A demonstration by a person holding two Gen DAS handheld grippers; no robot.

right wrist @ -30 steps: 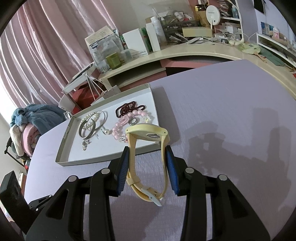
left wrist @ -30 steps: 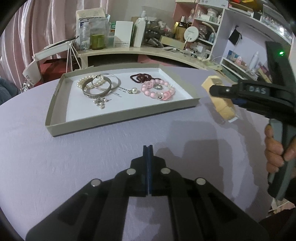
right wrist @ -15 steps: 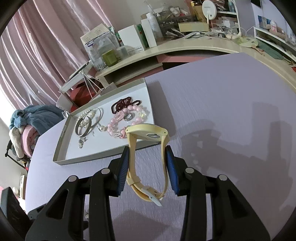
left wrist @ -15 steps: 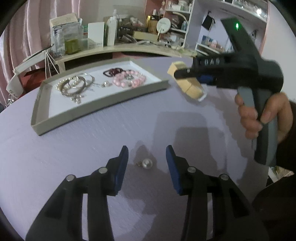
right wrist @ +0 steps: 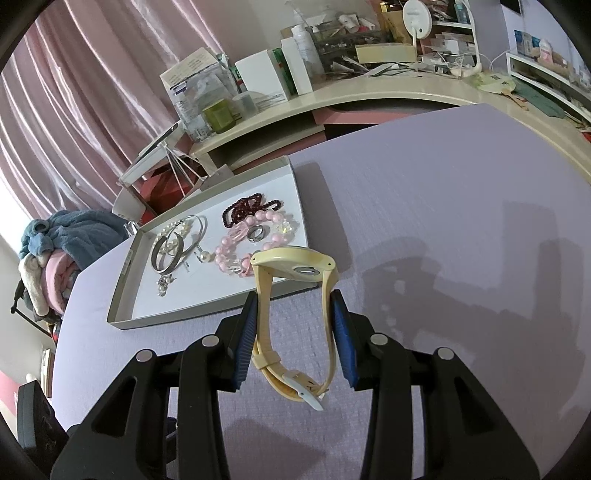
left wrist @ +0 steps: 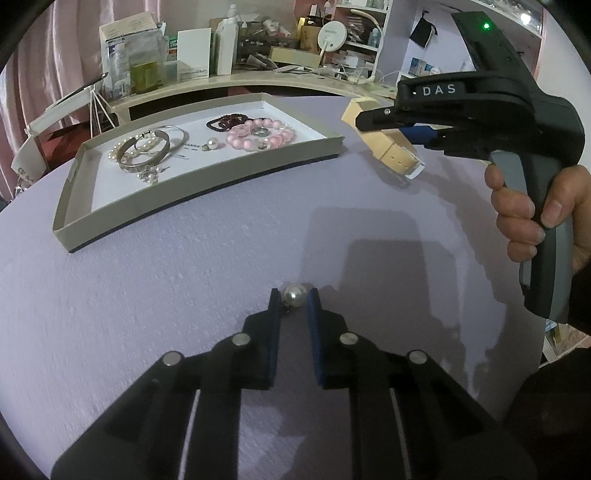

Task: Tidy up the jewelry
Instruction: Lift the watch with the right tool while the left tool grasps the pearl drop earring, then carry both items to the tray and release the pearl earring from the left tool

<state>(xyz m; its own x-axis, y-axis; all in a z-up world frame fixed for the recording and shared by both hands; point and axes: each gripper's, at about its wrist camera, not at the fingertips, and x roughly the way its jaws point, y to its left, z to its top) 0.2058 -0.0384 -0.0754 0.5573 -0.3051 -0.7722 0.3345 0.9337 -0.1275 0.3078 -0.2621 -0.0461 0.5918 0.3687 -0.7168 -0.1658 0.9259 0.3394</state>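
Note:
A shallow grey tray [left wrist: 207, 184] [right wrist: 122, 317] holds silver bangles [left wrist: 147, 151], a pearl bracelet, a dark red bead string [right wrist: 247, 208], a pink bead bracelet [left wrist: 258, 134] [right wrist: 236, 251] and a ring. My left gripper [left wrist: 293, 295] has its blue pads closed around a pearl earring [left wrist: 294, 294] on the lilac cloth. My right gripper [right wrist: 293, 310] is shut on a cream wristwatch [right wrist: 291, 295] [left wrist: 388, 147], held above the cloth just right of the tray.
A curved cream desk [right wrist: 332, 99] behind the table carries boxes, bottles and a round mirror [left wrist: 330, 37]. A pile of clothes [right wrist: 55, 258] lies at the far left. Shelves [left wrist: 369, 22] stand at the back right.
My left gripper opened over the pearl earring, moved forward and closed around it. My right gripper kept hold of the watch and drifted slightly toward the tray.

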